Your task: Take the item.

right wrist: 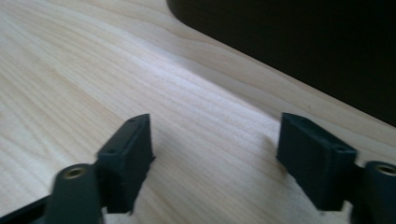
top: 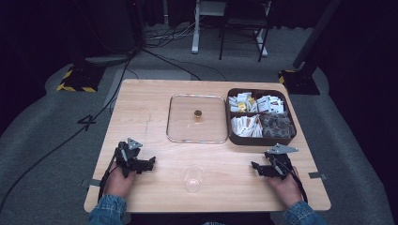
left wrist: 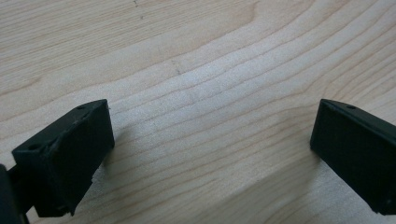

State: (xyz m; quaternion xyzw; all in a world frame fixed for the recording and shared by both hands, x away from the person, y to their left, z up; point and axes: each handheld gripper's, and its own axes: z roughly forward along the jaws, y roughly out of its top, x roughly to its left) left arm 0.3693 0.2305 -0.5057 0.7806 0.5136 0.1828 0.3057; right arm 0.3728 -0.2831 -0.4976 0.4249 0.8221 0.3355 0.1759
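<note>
Left gripper (top: pixel 151 163): held in the person's left hand (top: pixel 118 182) at the near left of the wooden table (top: pixel 141 108), resting low on the wood. Jaws spread wide with nothing between them; the left gripper view shows bare wood grain in the gap (left wrist: pixel 212 135). Tips point toward the middle of the table.

Clear plastic cup (top: pixel 193 177): upright, between the two grippers and slightly nearer the person than their tips, touching neither.

Clear square lid (top: pixel 197 118): flat on the table, beyond the cup and farther from the person than both grippers, with a small gold knob (top: pixel 198 113) at its centre.

Dark brown box (top: pixel 261 116): just beside the lid on its right, beyond the right gripper, divided into compartments that hold white sachets (top: pixel 247 125) and dark wrapped items (top: pixel 277 125).

Right gripper (top: pixel 254 165): held in the person's right hand (top: pixel 284 186) at the near right of the table, low over the wood, tips pointing toward the cup. Jaws parted and holding nothing; the right gripper view shows bare wood between them (right wrist: pixel 215 140) and the dark box wall (right wrist: pixel 303 46) beyond.
</note>
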